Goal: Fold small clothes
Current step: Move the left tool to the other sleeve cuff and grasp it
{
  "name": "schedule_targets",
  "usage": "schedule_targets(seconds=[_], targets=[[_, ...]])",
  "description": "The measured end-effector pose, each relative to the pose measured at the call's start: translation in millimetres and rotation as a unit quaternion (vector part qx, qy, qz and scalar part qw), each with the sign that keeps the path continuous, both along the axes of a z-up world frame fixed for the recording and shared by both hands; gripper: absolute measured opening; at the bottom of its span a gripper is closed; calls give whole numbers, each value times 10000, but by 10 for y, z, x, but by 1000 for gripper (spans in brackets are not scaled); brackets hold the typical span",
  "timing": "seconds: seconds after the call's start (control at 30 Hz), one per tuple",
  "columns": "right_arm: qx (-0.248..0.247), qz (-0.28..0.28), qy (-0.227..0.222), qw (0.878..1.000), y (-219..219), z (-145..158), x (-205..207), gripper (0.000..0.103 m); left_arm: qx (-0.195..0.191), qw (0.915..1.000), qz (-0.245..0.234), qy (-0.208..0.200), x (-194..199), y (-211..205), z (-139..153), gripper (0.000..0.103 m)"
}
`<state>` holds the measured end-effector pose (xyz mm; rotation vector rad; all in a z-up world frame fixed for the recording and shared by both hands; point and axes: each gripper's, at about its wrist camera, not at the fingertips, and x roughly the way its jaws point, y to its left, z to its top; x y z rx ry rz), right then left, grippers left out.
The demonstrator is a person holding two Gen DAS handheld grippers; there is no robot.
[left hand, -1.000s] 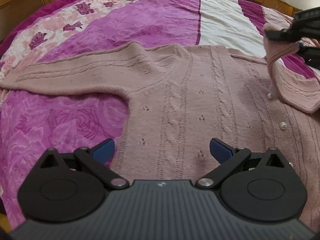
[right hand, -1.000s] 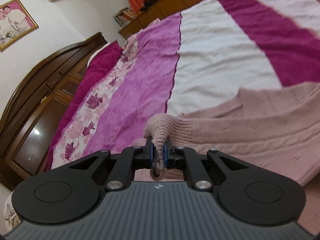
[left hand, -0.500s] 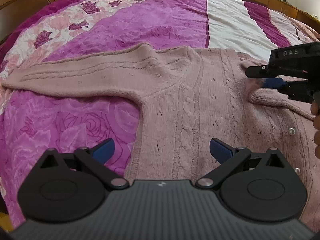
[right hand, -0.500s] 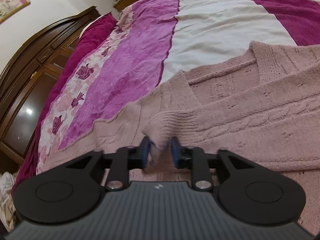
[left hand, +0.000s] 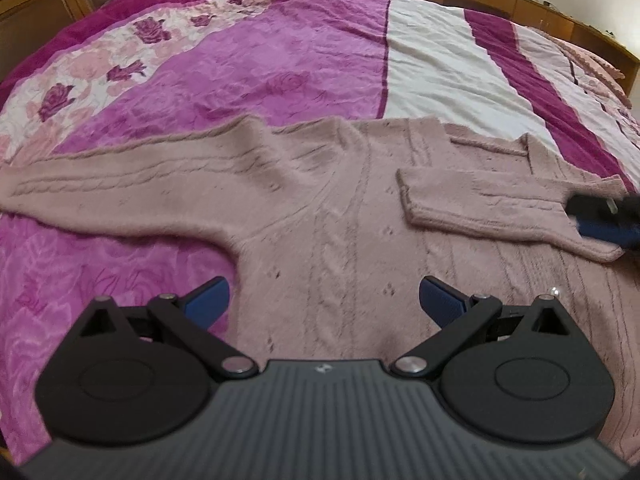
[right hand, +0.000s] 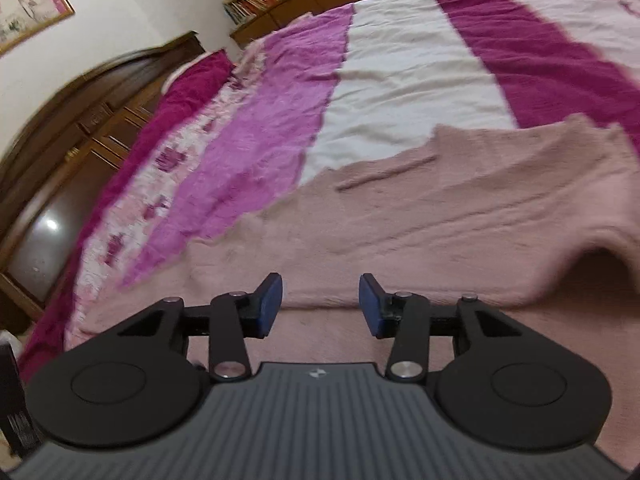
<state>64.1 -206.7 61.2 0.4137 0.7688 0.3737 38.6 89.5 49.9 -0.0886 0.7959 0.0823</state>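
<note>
Pink cable-knit cardigan (left hand: 340, 216) spread flat on the bed's floral magenta-and-white bedspread (left hand: 432, 64).

My left gripper (left hand: 322, 300) hovers over its body, fingers spread wide and empty. My right gripper (right hand: 320, 304) is opening, nothing between its fingers; one sleeve (left hand: 480, 204) lies folded across the chest. Dark wooden headboard (right hand: 80, 120), framed photo (right hand: 28, 4); no writing legible.

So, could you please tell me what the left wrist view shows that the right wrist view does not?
Only the left wrist view shows the unfolded sleeve stretched across the bedspread, the folded sleeve's cuff on the chest, and pearl buttons. Only the right wrist view shows the framed picture and dark headboard. Both share the pink cardigan on the striped bedspread, with empty jaws.
</note>
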Motion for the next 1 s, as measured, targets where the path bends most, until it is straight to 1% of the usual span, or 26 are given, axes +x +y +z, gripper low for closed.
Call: schedule_targets(seconds=[0.07,0.13,0.33,0.4,0.47,0.53,0.7,0.8,0.97,1.0], targets=[[-265,-68,-35,9996,-115,2,-106,51,34,10000,-48,-2,35,-33,6,103],[-422,-134,-49,9990,-235,-14,-209,51,52,9999,-117,0,69,-74,9,103],[-461,-436,-22,9980,-594,-111,-454,51,65,9996,-272,20,142,-180,-14,103],[-477,-537,2,9974,-676,-157,-502,51,46,9995,-314,31,162,-212,-28,98],[-481,-600,11,9970,-742,-199,-535,51,35,9993,-363,61,187,-246,-41,97],[-517,-660,15,9965,-785,-236,-559,51,26,9990,-445,57,202,-280,-49,92],[-663,-861,40,9941,-826,-301,-594,51,68,9982,-598,-48,257,-351,-25,84],[-790,-941,16,9924,-860,-290,-627,51,42,9983,-584,-81,321,-358,-4,79],[-1034,-1179,-108,9876,-964,-234,-705,51,25,9986,-517,-143,441,-370,4,76],[-1060,-1237,-136,9865,-992,-227,-716,51,11,9986,-505,-141,472,-376,-1,72]])
